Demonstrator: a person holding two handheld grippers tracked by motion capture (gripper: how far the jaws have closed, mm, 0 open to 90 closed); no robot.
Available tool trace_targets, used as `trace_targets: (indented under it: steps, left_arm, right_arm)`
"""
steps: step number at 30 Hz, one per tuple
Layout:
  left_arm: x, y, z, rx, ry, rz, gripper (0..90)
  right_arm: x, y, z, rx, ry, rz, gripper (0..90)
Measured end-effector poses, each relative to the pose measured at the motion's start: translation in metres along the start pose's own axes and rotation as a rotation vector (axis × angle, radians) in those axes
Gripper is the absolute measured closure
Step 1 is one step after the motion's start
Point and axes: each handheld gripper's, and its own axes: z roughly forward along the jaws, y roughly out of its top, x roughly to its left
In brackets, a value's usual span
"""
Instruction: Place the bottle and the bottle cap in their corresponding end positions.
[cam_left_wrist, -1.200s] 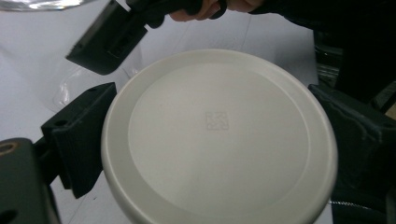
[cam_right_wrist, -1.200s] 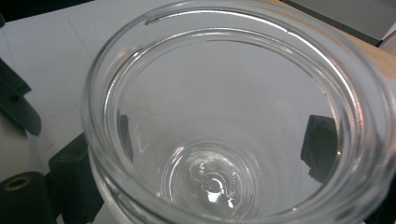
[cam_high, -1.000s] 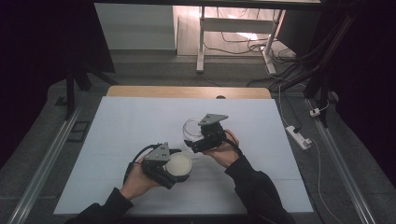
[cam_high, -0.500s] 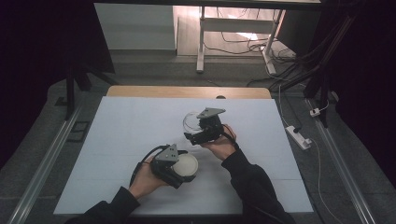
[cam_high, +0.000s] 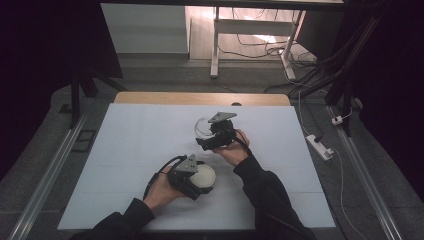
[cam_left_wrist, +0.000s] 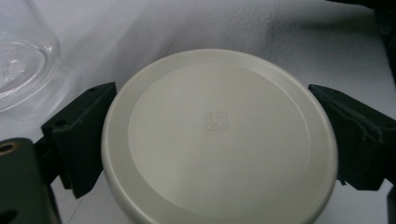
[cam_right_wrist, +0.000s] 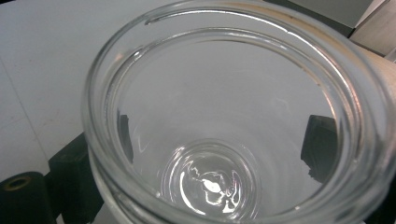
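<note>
L hand (cam_high: 161, 189) low, L gripper (cam_high: 192, 176) clamps cream round lid (cam_left_wrist: 218, 135); R gripper (cam_high: 216, 134), raised ahead, grips clear glass jar (cam_right_wrist: 233, 116), mouth open.

The high view looks forward and down from above the person's side onto the white-covered desk (cam_high: 150, 150), taking in both hands. The left claw's camera sits very near a round cream lid (cam_left_wrist: 219, 140) between its jaws, the same lid seen small near the desk's middle from above. The right claw's camera peers closely into a clear glass jar (cam_right_wrist: 233, 116), also visible overhead.
</note>
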Motion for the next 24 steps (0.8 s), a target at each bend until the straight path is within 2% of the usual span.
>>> trace_targets:
  steps: [8,13,24]
  left_arm:
    - [0.008,0.000,0.010,0.023,0.007,-0.010,7.4]
    - [0.012,-0.001,0.019,0.067,0.008,-0.002,7.3]
    - [0.011,0.000,0.031,0.125,0.027,0.012,7.3]
  right_arm:
    - [-0.004,0.001,0.011,0.006,-0.009,0.007,6.3]
    - [-0.008,-0.002,0.018,0.018,-0.021,0.011,6.3]
    - [-0.014,-0.004,0.027,0.018,-0.032,0.015,6.2]
